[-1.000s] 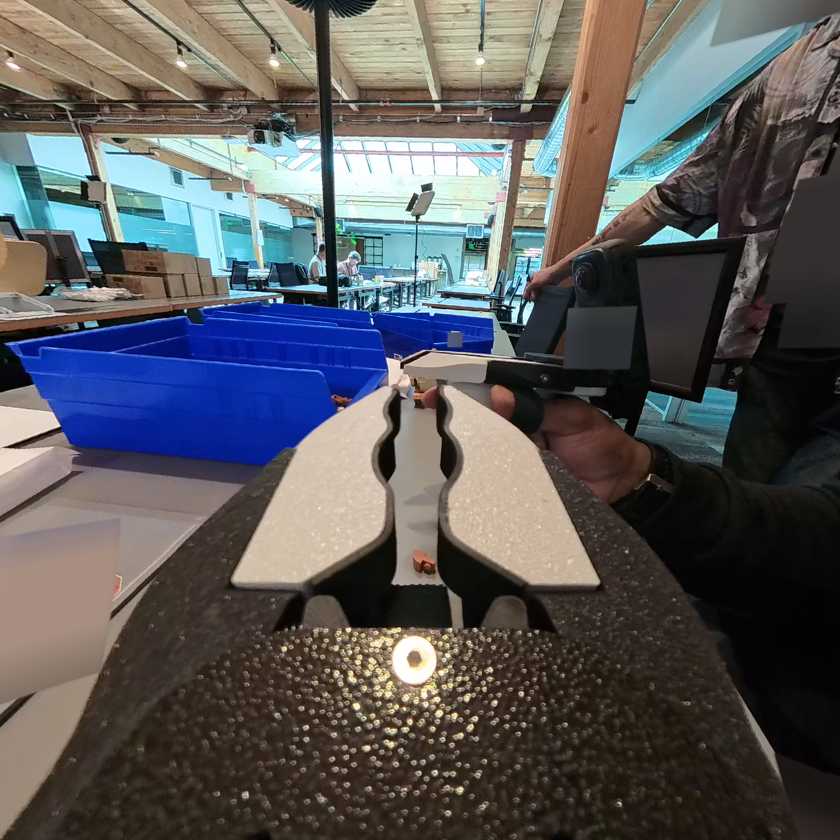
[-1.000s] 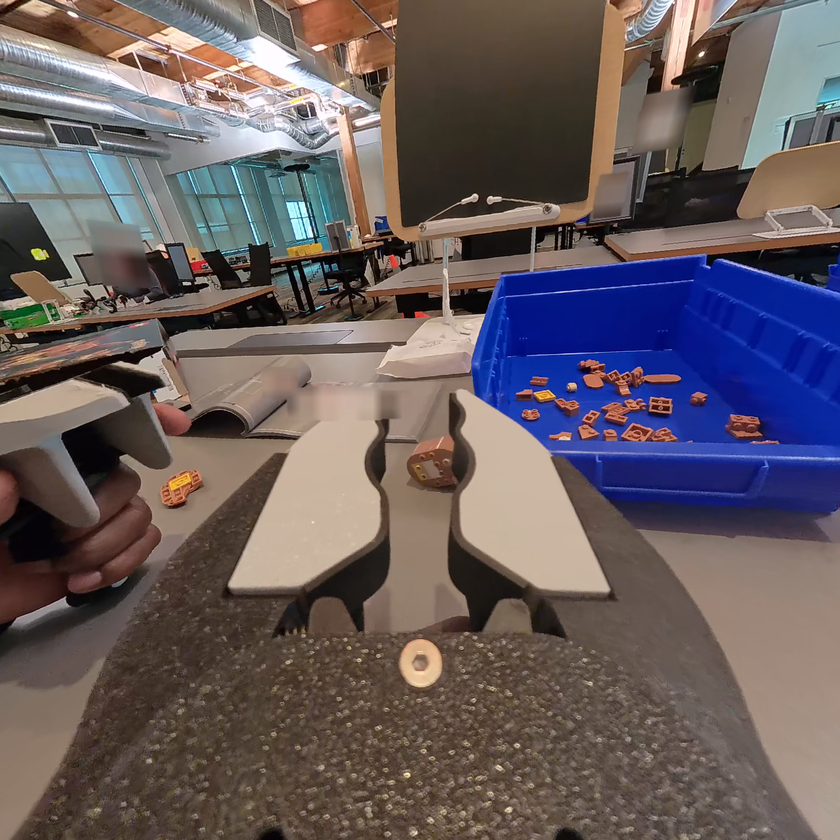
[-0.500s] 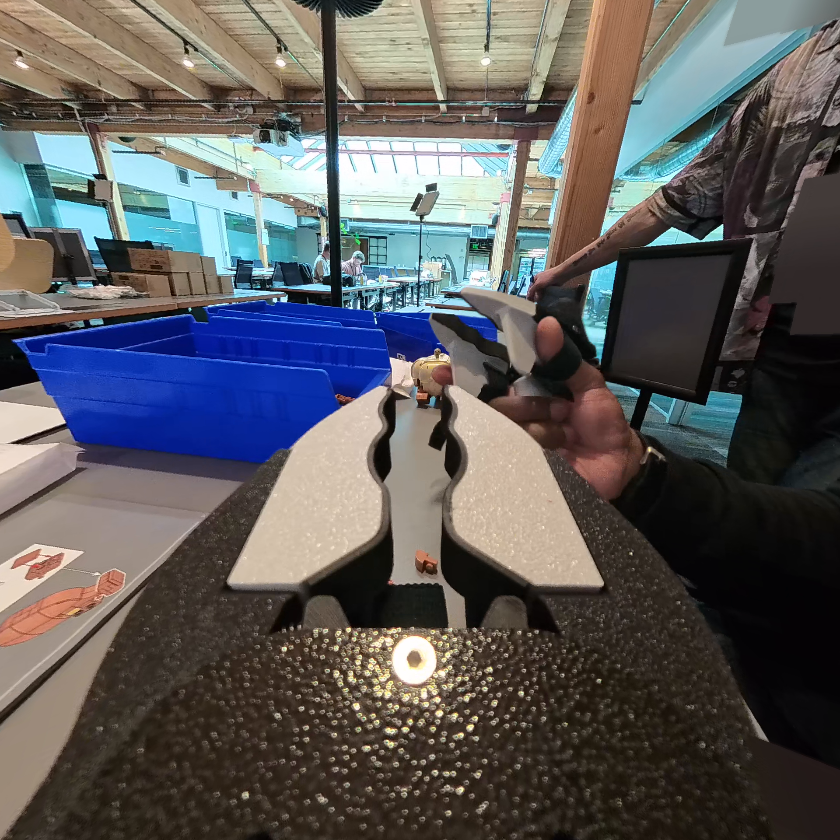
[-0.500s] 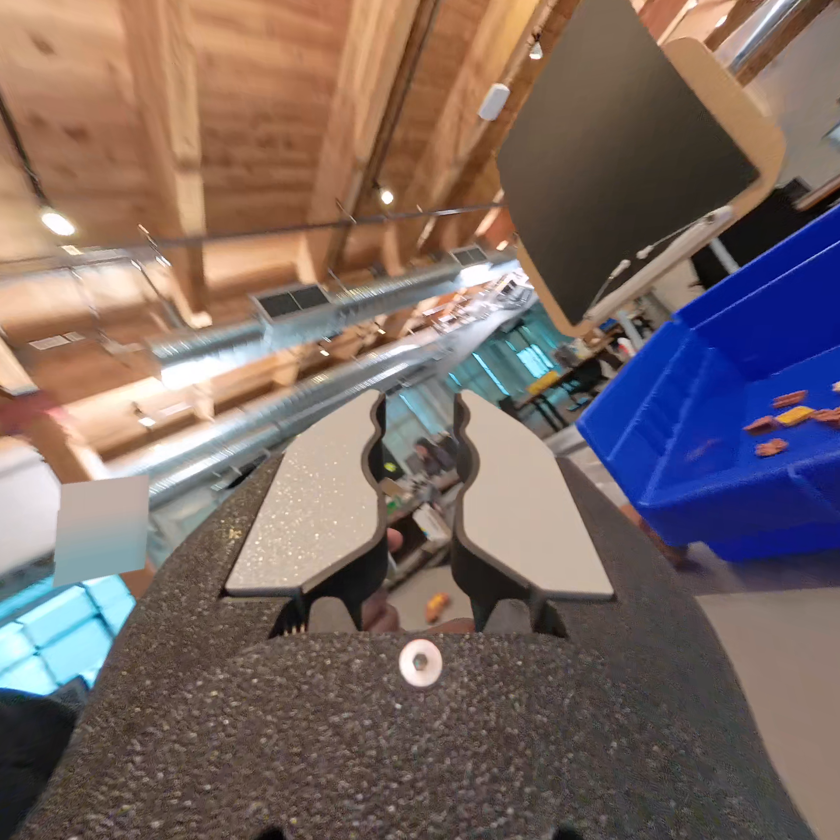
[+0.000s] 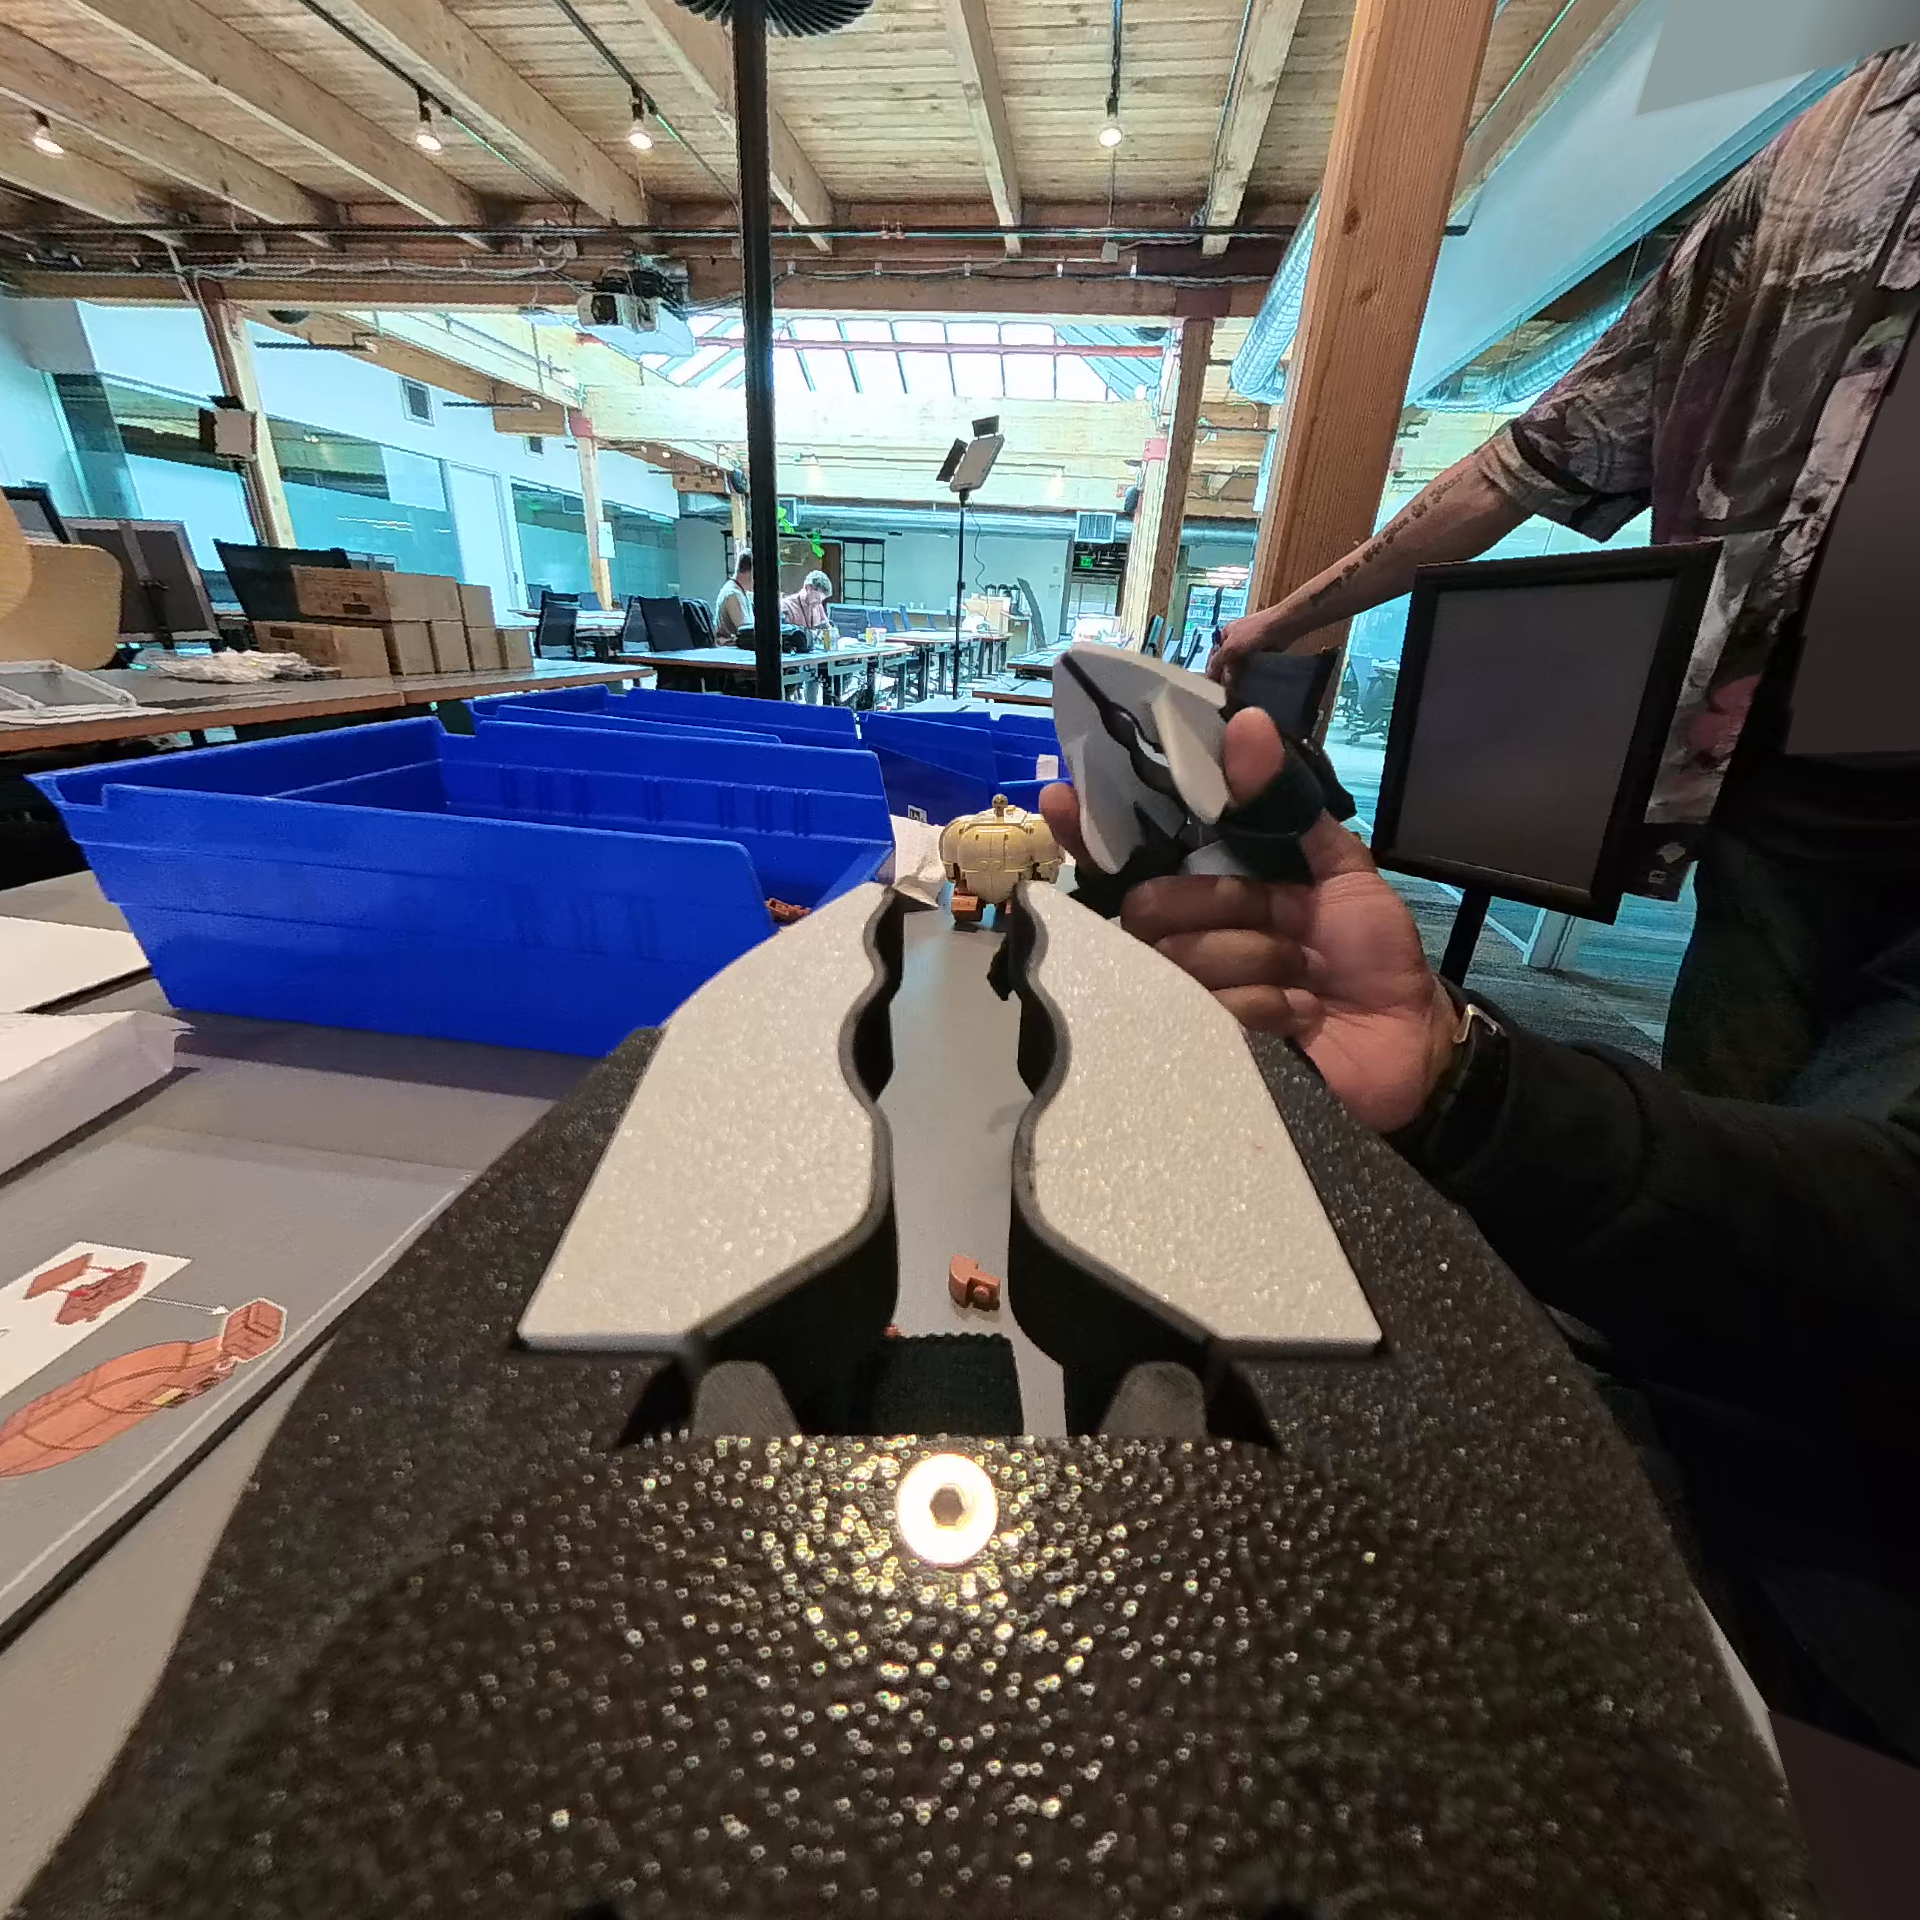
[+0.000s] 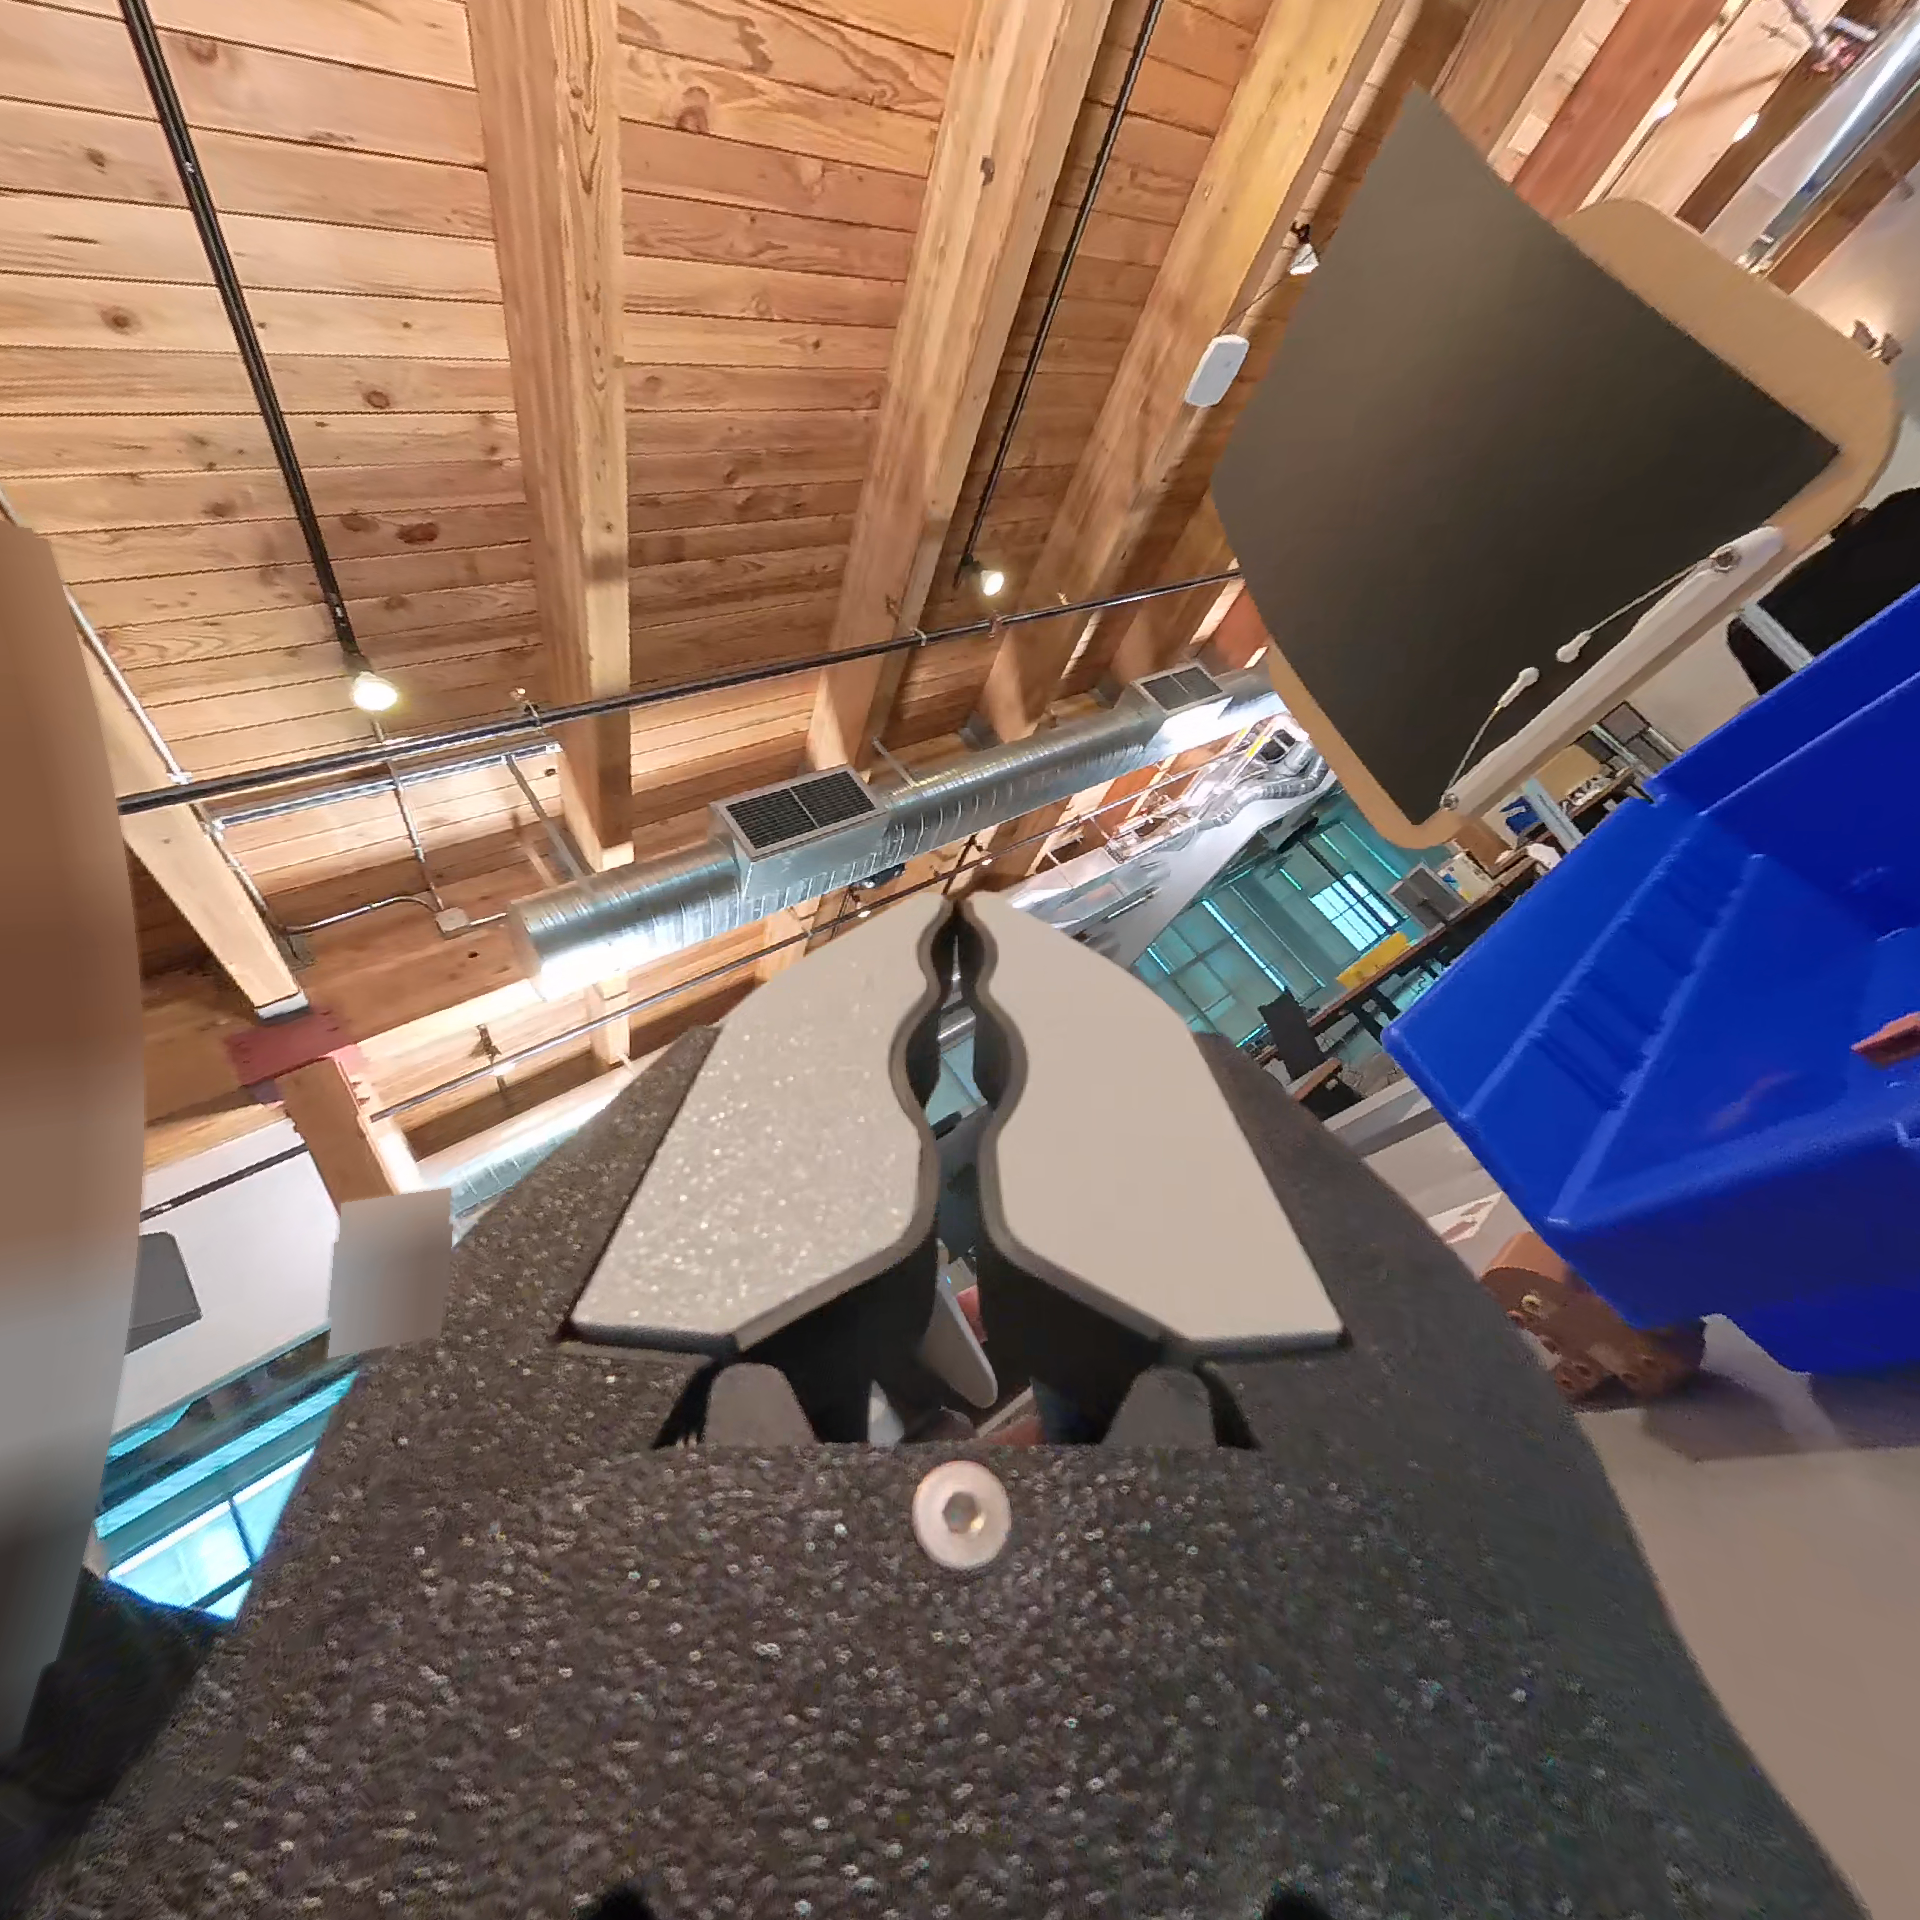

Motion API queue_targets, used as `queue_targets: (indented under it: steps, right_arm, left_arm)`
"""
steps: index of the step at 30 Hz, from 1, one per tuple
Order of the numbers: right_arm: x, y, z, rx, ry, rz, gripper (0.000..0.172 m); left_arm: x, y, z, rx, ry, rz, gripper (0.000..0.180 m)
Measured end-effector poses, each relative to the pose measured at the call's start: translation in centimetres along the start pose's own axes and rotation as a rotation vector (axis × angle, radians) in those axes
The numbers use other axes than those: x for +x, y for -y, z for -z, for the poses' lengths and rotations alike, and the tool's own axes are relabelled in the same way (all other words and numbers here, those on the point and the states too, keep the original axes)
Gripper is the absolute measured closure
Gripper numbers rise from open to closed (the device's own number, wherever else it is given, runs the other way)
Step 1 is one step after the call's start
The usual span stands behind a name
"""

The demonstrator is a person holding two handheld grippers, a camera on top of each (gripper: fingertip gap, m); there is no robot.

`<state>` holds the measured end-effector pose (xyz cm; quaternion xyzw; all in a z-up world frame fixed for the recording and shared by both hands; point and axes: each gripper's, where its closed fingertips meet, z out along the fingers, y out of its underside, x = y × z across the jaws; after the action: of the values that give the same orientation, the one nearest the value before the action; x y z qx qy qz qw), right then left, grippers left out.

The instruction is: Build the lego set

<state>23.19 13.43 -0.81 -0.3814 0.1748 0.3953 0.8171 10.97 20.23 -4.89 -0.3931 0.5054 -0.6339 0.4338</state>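
Presently the left tongs (image 5: pixel 951 914) stand spread and empty, low over the grey tabletop (image 5: pixel 312 1174), aimed at a small tan-and-brown brick figure (image 5: pixel 995 854) standing just beyond their tips. By judgement it is light, rigid and liable to shed pieces; the rounded body offers the best hold. A loose brown piece (image 5: pixel 974 1280) lies between the fingers. The right tongs (image 6: pixel 956 920) are pressed together on nothing, raised toward the timber ceiling (image 6: pixel 727 312). Blue bins (image 5: pixel 447 883) flank the workspace.
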Motion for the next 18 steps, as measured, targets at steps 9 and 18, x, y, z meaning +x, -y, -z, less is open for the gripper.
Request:
queue_targets:
  steps: [9, 18]
  right_arm:
    - [0.45, -0.38, -0.06, -0.022, -0.051, 0.048, 0.172]
    - [0.17, -0.72, -0.26, -0.038, -0.039, 0.054, 0.161]
  left_arm:
    - [-0.1, -0.01, 0.0, 0.001, 0.006, 0.004, 0.159]
    - [0.62, 0.01, 0.02, -0.001, -0.035, -0.018, 0.18]
